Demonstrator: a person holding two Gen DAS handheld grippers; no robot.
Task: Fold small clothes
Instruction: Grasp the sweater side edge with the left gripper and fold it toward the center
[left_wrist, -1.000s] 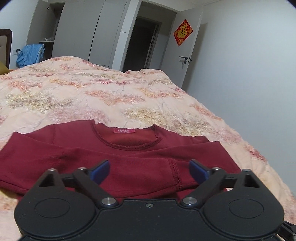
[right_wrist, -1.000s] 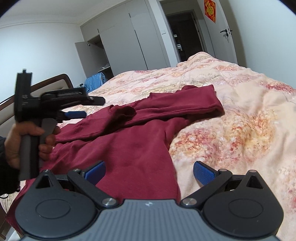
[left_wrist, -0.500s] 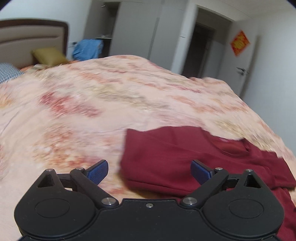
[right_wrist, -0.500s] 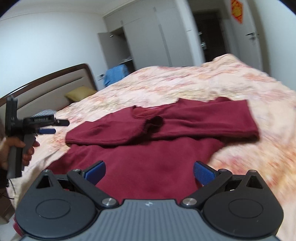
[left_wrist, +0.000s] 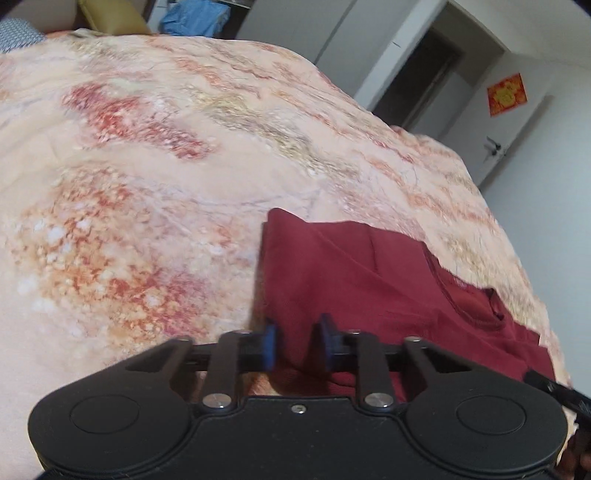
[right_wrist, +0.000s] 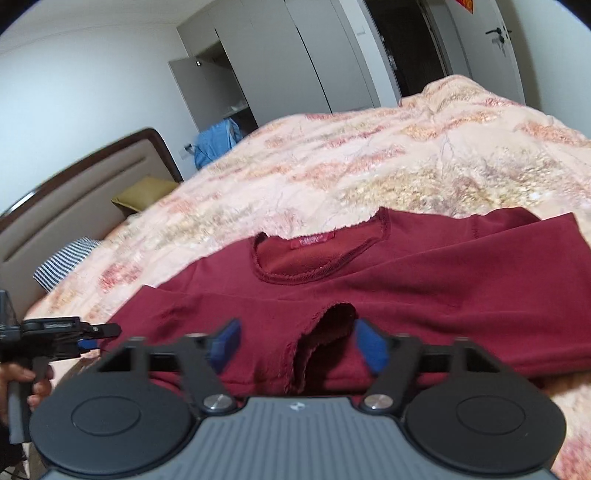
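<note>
Garment: a dark red long-sleeved knit top lies flat on the bed's peach floral quilt, sleeves folded across the chest.
Left wrist view only: the top's folded side edge and a red paper square on the white door beyond the quilt.
Right wrist view only: the round neckline with its red label, an open sleeve cuff below the neckline, a padded headboard and a striped pillow to the left of the top.
Left hand-held gripper: jaws closing, blue pads nearly together, the top's near edge between them; whether they press it I cannot tell. The right wrist view shows it at the top's left edge, held by a hand.
Right hand-held gripper: jaws closing, about half apart, the cuff between the pads, untouched.
Shared: a blue cloth by the grey wardrobe behind the bed.
</note>
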